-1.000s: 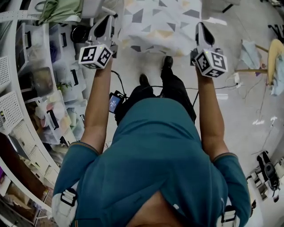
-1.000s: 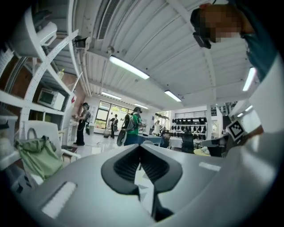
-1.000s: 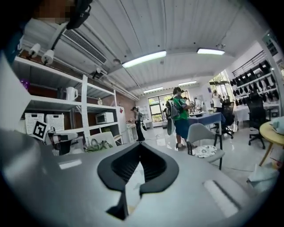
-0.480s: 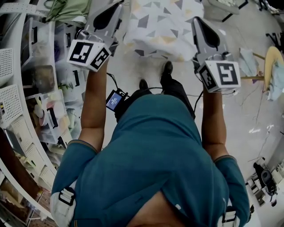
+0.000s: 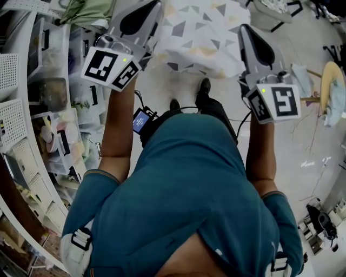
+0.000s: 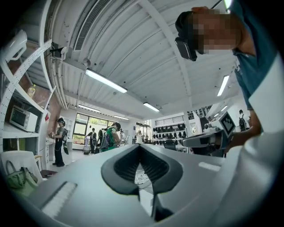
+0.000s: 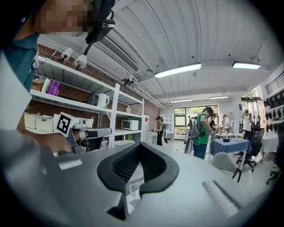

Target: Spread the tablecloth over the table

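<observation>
The white tablecloth (image 5: 201, 33) with grey and yellow triangles hangs in front of the person, stretched between the two raised grippers. My left gripper (image 5: 155, 7) is shut on its left top edge. My right gripper (image 5: 243, 30) is shut on its right top edge. In the left gripper view the jaws (image 6: 140, 146) meet at the tips, and a strip of patterned cloth (image 6: 143, 178) shows behind them. In the right gripper view the jaws (image 7: 141, 145) are likewise shut, with white cloth (image 7: 133, 179) below the tips. No table is in view.
White shelves (image 5: 38, 108) packed with clear bins run along the left. A wooden stool (image 5: 331, 70) with cloth on it stands at the right, with cables (image 5: 313, 157) on the floor. The person's shoes (image 5: 203, 85) are under the hanging cloth. Other people (image 7: 202, 133) stand further off.
Both grippers have risen toward the camera and now look larger, and the cloth has come up with them. The jaws stayed shut.
</observation>
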Demonstrator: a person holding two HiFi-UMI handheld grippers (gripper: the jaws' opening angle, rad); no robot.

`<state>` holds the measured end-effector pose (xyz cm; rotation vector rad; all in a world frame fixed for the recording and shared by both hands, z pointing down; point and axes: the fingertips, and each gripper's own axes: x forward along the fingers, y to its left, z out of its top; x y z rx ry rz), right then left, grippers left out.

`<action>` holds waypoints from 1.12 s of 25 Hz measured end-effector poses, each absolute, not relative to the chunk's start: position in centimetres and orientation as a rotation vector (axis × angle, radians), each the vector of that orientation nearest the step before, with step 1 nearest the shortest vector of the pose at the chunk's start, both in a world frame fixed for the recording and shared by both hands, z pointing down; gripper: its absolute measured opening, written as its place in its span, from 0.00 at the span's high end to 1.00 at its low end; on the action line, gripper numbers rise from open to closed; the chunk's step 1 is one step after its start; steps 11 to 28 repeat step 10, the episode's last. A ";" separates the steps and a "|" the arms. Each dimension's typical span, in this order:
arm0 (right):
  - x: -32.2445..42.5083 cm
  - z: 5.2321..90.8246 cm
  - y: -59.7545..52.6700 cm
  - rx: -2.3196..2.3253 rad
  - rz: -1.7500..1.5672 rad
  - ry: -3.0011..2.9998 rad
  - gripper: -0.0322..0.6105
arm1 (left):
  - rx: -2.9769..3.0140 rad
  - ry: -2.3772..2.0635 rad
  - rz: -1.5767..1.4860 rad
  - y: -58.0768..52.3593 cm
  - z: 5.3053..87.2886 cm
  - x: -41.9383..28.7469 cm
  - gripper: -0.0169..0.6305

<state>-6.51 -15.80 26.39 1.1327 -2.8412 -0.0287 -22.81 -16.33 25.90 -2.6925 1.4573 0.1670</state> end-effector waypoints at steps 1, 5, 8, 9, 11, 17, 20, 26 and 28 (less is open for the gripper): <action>-6.6 26.2 -15.7 1.135 -0.032 -2.839 0.94 | -2.692 1.455 0.173 -16.2 25.7 -22.9 0.98; -6.8 26.0 -15.5 1.134 -0.046 -2.832 0.94 | -2.688 1.453 0.185 -15.9 25.5 -23.2 0.98; -6.8 26.1 -15.6 1.151 -0.023 -2.834 0.94 | -2.686 1.456 0.190 -16.0 25.6 -23.3 0.98; -6.7 26.1 -15.6 1.161 -0.007 -2.834 0.94 | -2.686 1.456 0.194 -15.9 25.6 -23.3 0.98; -6.7 26.1 -15.6 1.171 0.012 -2.835 0.94 | -2.686 1.456 0.197 -15.9 25.6 -23.3 0.98; -6.7 26.1 -15.6 1.171 0.012 -2.835 0.94 | -2.686 1.456 0.197 -15.9 25.6 -23.3 0.98; -6.7 26.1 -15.6 1.171 0.012 -2.835 0.94 | -2.686 1.456 0.197 -15.9 25.6 -23.3 0.98; -6.7 26.1 -15.6 1.171 0.012 -2.835 0.94 | -2.686 1.456 0.197 -15.9 25.6 -23.3 0.98; -6.7 26.1 -15.6 1.171 0.012 -2.835 0.94 | -2.686 1.456 0.197 -15.9 25.6 -23.3 0.98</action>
